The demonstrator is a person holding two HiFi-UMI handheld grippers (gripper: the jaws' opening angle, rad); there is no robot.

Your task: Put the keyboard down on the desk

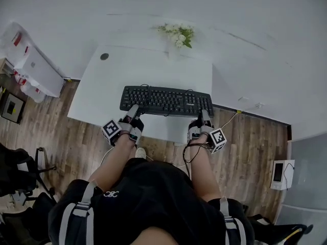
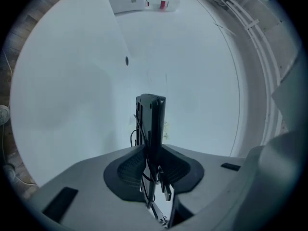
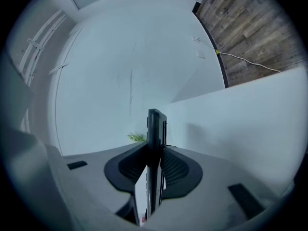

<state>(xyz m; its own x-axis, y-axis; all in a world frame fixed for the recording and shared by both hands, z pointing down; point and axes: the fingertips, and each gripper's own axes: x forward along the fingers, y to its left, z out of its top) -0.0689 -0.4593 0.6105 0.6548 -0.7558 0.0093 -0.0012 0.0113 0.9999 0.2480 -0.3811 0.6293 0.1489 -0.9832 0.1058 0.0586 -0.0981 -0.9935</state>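
A black keyboard [image 1: 166,100] hangs level over the front part of the white desk [image 1: 102,86]. My left gripper [image 1: 134,113] is shut on its near-left edge and my right gripper [image 1: 204,117] is shut on its near-right edge. In the left gripper view the keyboard [image 2: 151,124] appears edge-on between the dark pads, with its cable looped beside it. The right gripper view also shows the keyboard [image 3: 155,143] edge-on, pinched between the pads. Whether the keyboard touches the desk cannot be told.
A small bunch of white flowers [image 1: 177,33] stands at the desk's far edge. A dark cable hole [image 1: 104,56] sits at the far left of the desk. White bags and boxes [image 1: 30,65] lie on the wood floor to the left. A white device [image 1: 280,174] stands at the right.
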